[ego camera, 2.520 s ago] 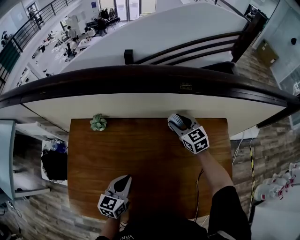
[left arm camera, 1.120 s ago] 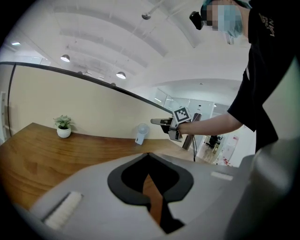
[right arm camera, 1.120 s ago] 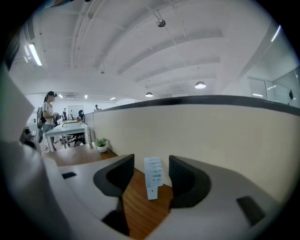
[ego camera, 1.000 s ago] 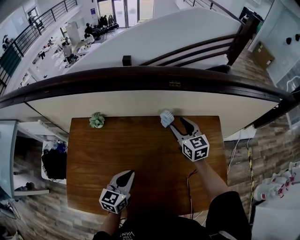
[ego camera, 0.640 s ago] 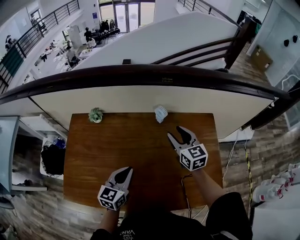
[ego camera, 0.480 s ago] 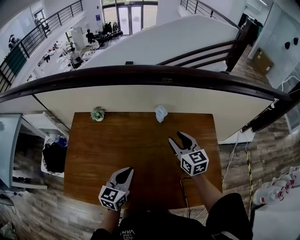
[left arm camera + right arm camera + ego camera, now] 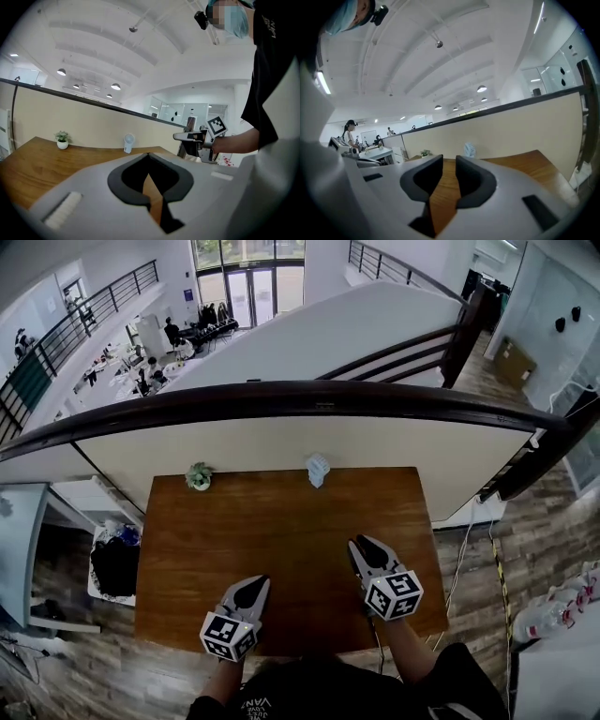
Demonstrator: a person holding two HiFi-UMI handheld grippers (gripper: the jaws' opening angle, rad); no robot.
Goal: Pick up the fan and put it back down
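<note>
head view, fan (image 7: 318, 468): upright at table (image 7: 281, 540) far edge, just right of its middle, touched by neither claw.
head view, left gripper (image 7: 251, 585): over table near edge, left half.
head view, right gripper (image 7: 361, 545): over table near-right part, well apart from fan.
head view, plant (image 7: 198, 476): table far-left edge.
head view, step: fan set down and released, so pick-and-replace looks done; both hands are at the table's near side.
head view, hidden: fan too small to tell which way it faces; the 2 claws' gaps unreadable here.
left gripper view, left gripper (image 7: 149, 157): tips pressed together, nothing pinched.
left gripper view, fan (image 7: 128, 142): standing at table (image 7: 28, 159) far edge, plant (image 7: 62, 139) left of it.
right gripper view, right gripper (image 7: 449, 161): jaws have just been closing, narrow gap left, only table (image 7: 525, 164) wood between them.
right gripper view, fan (image 7: 469, 149): at table far edge, above the jaw tips.
next: likely nothing but parking; a repeat needs the right claw respread and sent to the table's far edge.
</note>
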